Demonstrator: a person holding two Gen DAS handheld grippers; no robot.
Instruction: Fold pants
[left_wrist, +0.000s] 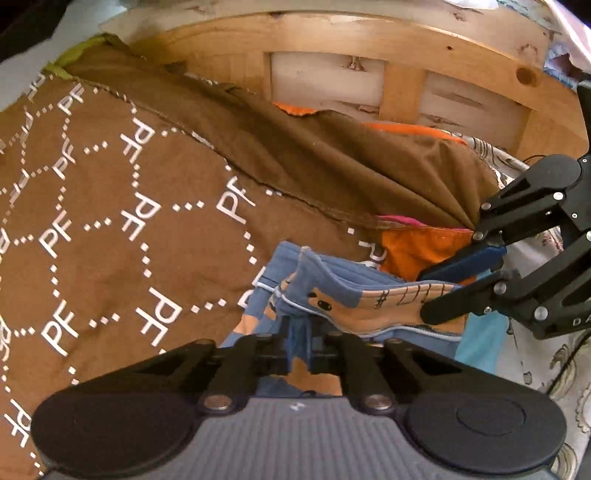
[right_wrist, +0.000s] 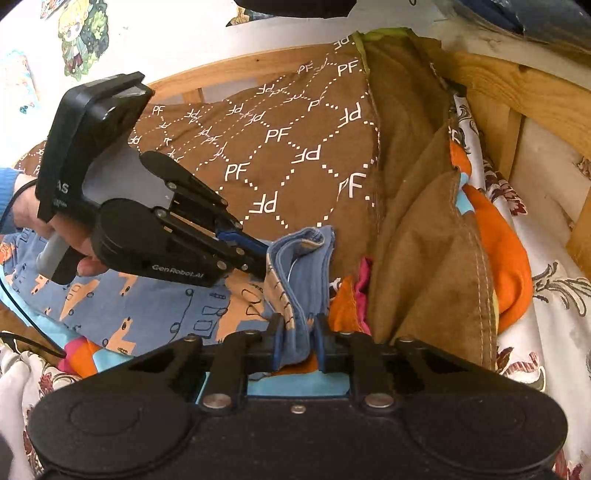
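The pants (left_wrist: 332, 295) are small, blue with tan animal and music-note print, lying on a brown blanket (left_wrist: 110, 221). My left gripper (left_wrist: 299, 354) is shut on the bunched blue waistband edge. My right gripper (left_wrist: 424, 291) enters from the right and is shut on the same band a short way along. In the right wrist view, my right gripper (right_wrist: 298, 343) pinches the blue band (right_wrist: 303, 266) between its blue pads. My left gripper (right_wrist: 260, 258) grips the band's far end. The rest of the pants (right_wrist: 129, 302) spreads left under the left gripper.
The brown "PF" blanket (right_wrist: 277, 155) has a plain brown folded edge (right_wrist: 424, 258). Orange and pink fabric (right_wrist: 506, 258) and a floral sheet (right_wrist: 546, 295) lie at the right. A wooden bed frame (left_wrist: 369, 40) bounds the far side. A hand (right_wrist: 26, 210) holds the left gripper.
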